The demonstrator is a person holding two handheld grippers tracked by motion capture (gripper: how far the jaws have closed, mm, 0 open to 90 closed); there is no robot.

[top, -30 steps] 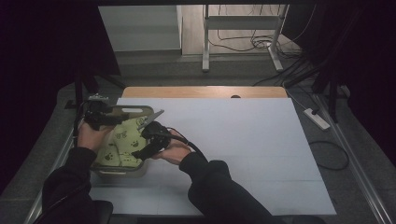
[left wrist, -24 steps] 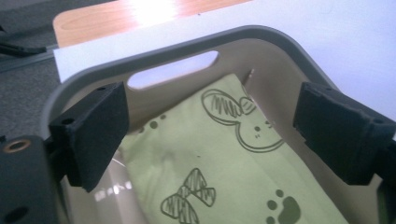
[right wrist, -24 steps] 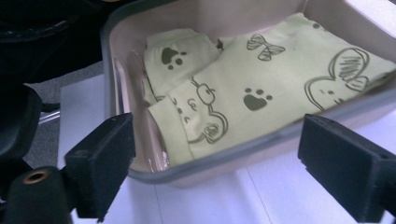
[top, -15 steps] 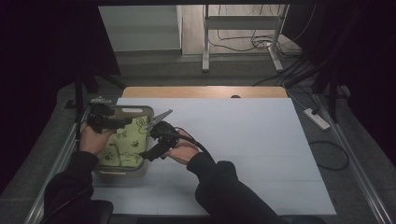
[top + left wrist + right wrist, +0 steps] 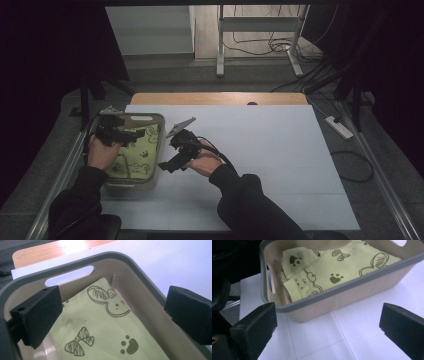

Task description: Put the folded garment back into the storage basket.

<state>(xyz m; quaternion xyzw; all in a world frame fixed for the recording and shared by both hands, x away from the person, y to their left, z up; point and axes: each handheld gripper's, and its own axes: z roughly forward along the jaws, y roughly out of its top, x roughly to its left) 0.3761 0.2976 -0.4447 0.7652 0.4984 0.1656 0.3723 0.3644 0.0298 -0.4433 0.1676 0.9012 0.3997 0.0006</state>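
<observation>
I see the beige basket (image 5: 150, 176) at the table's (image 5: 280, 150) left edge, with the folded green printed cloth (image 5: 135, 155) lying inside. My left gripper (image 5: 110, 315) hangs over it, my right gripper (image 5: 329, 332) just outside its wall; both have just been opening, jaws wide, nothing between them.

White-covered table (image 5: 260, 150), wooden far edge, beige grey-rimmed basket (image 5: 156, 150) at its left
</observation>
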